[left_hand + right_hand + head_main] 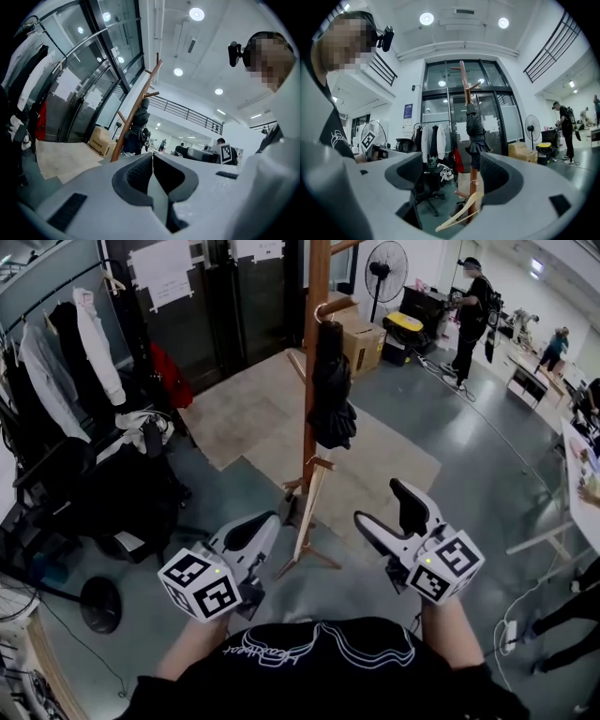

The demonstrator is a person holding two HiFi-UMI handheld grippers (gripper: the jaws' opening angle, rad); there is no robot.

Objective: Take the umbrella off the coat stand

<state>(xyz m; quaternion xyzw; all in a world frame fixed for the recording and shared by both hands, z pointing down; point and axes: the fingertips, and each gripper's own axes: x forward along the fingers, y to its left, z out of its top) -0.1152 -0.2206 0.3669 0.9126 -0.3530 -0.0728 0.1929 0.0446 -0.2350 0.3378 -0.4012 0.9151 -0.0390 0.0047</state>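
Overhead head view, level gripper views, shared coat stand (310, 470)

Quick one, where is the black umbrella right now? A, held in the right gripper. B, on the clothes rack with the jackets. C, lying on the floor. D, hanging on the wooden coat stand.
D: the black umbrella hangs folded from the wooden coat stand, while the right gripper is open, empty and short of it.

Grey floor (487, 446), smooth. Pale beige mats (253, 418) lie flat across its middle, and a wooden coat stand (310, 474) stands at their near edge. Cardboard box (361, 341) and pedestal fan (385, 273) stand beyond.
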